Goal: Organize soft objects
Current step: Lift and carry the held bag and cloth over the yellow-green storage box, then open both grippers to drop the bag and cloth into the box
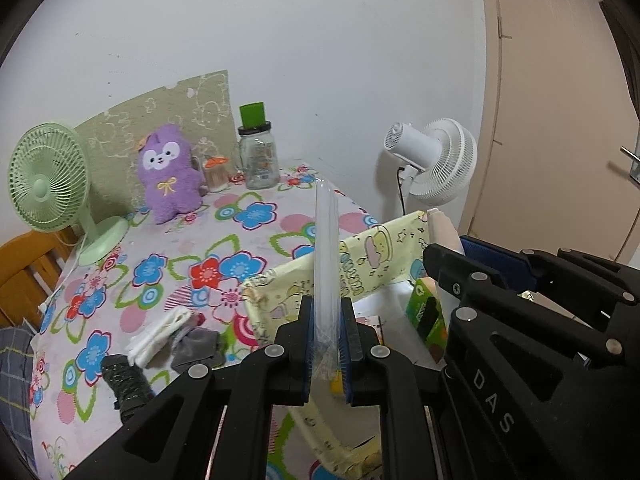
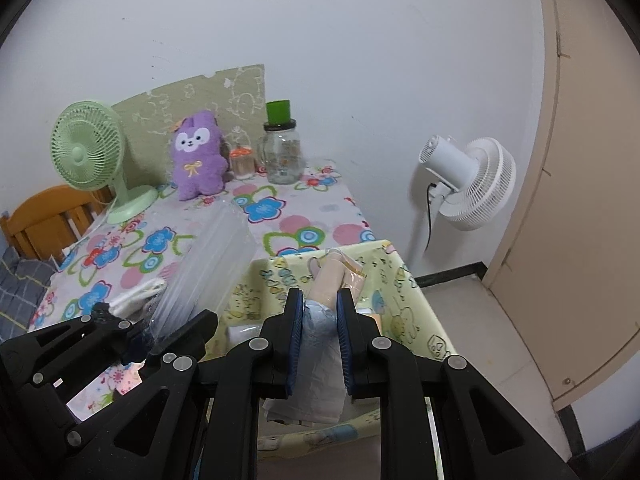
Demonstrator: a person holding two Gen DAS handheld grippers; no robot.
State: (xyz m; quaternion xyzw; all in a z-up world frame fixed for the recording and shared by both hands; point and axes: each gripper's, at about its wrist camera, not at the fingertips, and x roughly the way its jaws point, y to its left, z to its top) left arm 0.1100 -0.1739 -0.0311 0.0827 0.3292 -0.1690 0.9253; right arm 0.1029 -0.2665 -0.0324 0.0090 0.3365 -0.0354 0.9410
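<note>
Clamping one clear plastic bag (image 1: pixel 326 264), left tool (image 1: pixel 326 344); right tool (image 2: pixel 318 340) grips one folded cloth (image 2: pixel 316 344).

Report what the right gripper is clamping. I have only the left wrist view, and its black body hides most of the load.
Observer: The right gripper is shut on a pale blue-white crumpled cloth bundle with a beige rolled end, over the yellow cartoon-print fabric box.
Operator: Describe the clear plastic in the left gripper; I see it edge-on.
Observer: Seen broadside from the right wrist, the clear plastic piece in the left gripper is wide, flat and ribbed. I cannot tell whether it is a sheet or a bag.
</note>
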